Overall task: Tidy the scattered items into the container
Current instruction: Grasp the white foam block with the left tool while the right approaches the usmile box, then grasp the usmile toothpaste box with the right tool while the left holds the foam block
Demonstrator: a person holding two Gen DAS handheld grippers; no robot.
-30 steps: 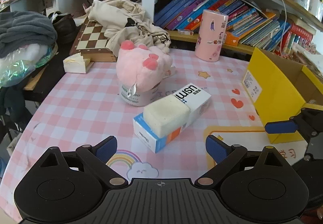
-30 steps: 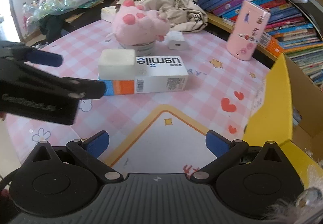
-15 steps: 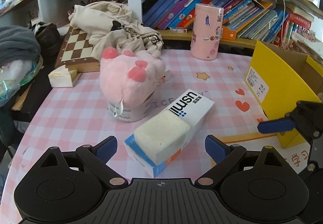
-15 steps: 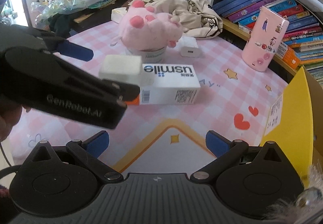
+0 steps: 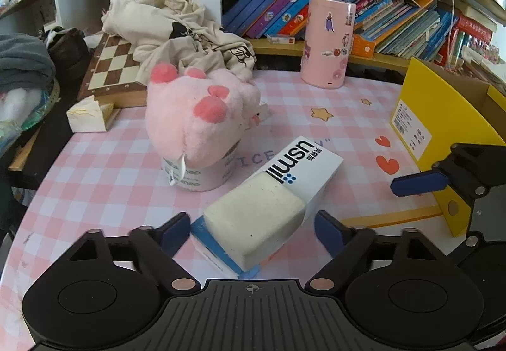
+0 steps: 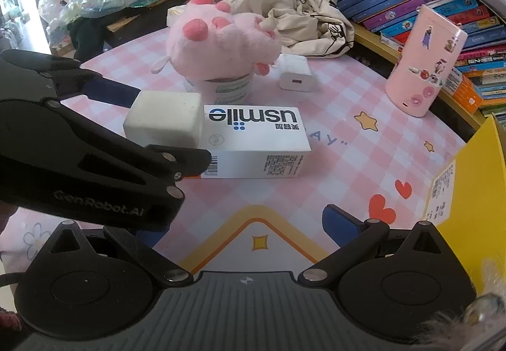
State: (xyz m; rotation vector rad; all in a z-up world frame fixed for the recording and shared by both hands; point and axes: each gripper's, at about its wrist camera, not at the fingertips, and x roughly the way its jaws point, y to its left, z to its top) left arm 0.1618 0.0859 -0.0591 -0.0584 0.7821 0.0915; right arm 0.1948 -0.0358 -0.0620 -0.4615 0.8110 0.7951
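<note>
A white sponge block lies on one end of a white usmile box on the pink checked table. My left gripper is open, its two blue pads either side of the sponge and the box end, apart from both. A pink plush paw sits on a white tub just behind. The yellow cardboard box stands open at the right. My right gripper is open over the table mat with nothing in it, near the yellow box. Its left finger is hidden behind the left gripper.
A white charger lies behind the usmile box. A pink stickered cylinder stands at the back. A chessboard, a cream cloth bag and a small tissue box sit at back left. Shelves of books run behind.
My left gripper has moved forward and down until its fingers straddle the sponge and the box end. The right gripper has edged forward a little. Nothing has been picked up.
</note>
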